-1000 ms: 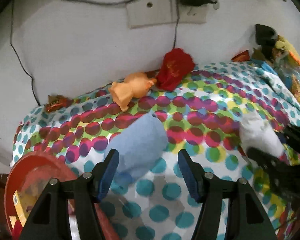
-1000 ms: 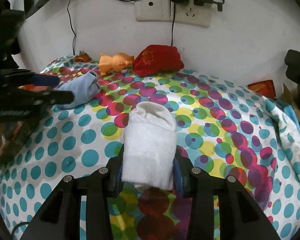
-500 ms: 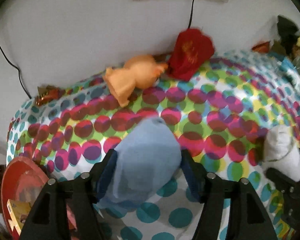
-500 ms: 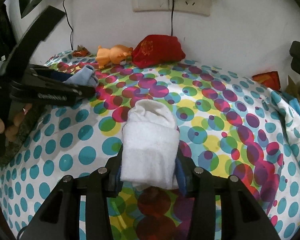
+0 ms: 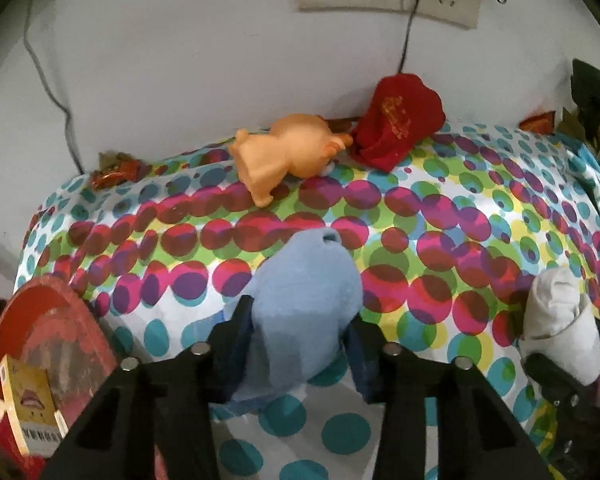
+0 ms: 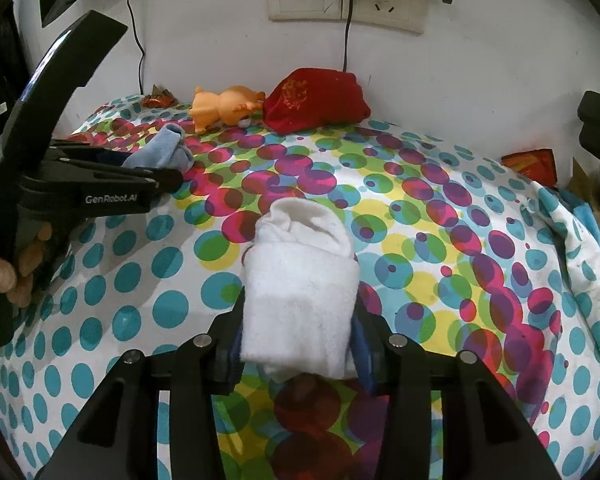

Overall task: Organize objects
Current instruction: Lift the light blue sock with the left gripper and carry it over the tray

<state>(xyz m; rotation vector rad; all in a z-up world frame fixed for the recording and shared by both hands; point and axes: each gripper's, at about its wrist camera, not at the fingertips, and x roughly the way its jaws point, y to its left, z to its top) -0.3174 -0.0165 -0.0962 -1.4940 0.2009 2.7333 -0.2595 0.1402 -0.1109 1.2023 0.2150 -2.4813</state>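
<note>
Our left gripper (image 5: 300, 340) clamps the blue sock roll (image 5: 304, 300); our right gripper (image 6: 298, 344) clamps the white sock roll (image 6: 300, 280).

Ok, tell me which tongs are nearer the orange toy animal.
Left. The left tongs, closed on the blue sock, sit just in front of the orange toy animal. The right tongs, closed on the white sock, are farther out across the cloth.
</note>
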